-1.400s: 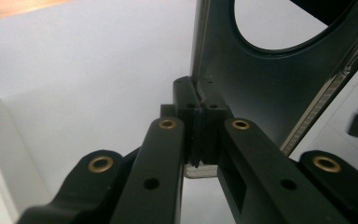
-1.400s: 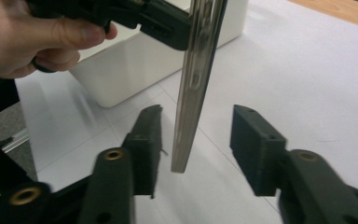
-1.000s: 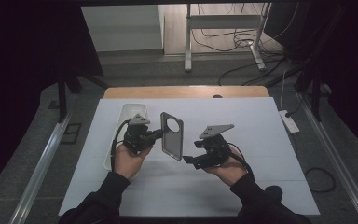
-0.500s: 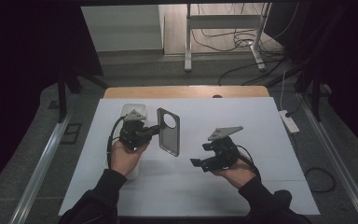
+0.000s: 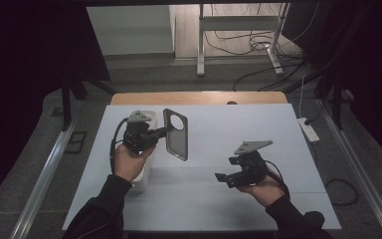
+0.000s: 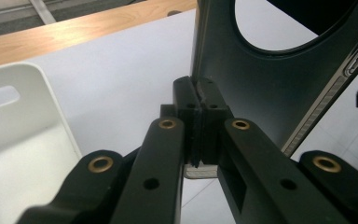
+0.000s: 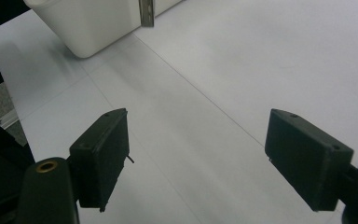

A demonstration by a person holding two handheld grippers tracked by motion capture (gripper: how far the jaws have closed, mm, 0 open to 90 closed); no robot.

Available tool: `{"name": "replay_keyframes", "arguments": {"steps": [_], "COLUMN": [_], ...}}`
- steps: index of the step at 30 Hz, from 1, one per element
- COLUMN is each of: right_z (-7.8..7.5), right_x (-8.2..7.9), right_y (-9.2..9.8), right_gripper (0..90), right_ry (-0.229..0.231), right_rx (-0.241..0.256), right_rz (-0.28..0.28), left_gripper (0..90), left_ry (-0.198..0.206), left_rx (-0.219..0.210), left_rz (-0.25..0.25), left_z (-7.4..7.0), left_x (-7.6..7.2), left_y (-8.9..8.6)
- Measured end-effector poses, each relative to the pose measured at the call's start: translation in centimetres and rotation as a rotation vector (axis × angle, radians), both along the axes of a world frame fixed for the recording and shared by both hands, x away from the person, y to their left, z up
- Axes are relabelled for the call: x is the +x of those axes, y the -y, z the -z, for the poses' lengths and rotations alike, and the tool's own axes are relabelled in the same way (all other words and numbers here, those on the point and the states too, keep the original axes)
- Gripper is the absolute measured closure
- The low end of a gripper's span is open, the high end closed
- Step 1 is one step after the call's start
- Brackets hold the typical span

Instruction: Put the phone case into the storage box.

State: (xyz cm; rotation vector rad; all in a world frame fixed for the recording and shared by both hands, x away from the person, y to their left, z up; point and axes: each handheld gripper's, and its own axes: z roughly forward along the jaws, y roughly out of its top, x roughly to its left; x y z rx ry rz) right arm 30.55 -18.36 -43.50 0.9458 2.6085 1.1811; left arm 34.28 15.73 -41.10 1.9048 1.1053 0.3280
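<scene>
Nearest the person, the right gripper [image 5: 221, 178] hovers low over the white counter [image 5: 278, 129] with its jaws wide apart and nothing between them; in the right gripper view they frame bare counter, with the corner of a white plastic bin [image 7: 88, 23] beyond. Farther off, the left gripper [image 5: 163, 132] has its jaws pressed together on the edge of a dark grey phone case with a large round camera opening [image 5: 175, 134]. The case is held off the counter, standing roughly upright and jutting out to the right of the jaws, just beside the bin [image 5: 142, 172]. In the left gripper view the case [image 6: 279, 79] looks thin, matt and dark, with a ribbed strip along one side edge and the round cut-out near its top.
</scene>
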Motion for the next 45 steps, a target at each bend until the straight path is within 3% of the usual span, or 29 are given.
{"name": "replay_keyframes", "arguments": {"steps": [7,15,20,45], "right_z": [0.2,0.5,0.7,1.3], "right_x": [-0.4,-0.9,-1.4,-3.4], "right_y": [1.2,2.3,2.9,6.8], "right_gripper": [21.5,14.7,11.1,1.4], "right_ry": [0.001,0.01,0.021,0.035], "right_rx": [-0.014,-0.02,-0.06,-0.068], "right_rz": [0.032,0.054,0.055,0.141], "left_gripper": [88.7,88.7,88.7,88.8], "left_ry": [0.005,0.004,-0.002,0.014], "left_rx": [0.004,0.007,-0.016,0.036], "left_rz": [-0.02,-0.031,-0.03,-0.114], "left_z": [-0.4,-0.8,-1.3,-3.0], "left_x": [0.5,1.0,1.3,3.0], "left_y": [-0.5,-1.1,-1.5,-4.4]}}
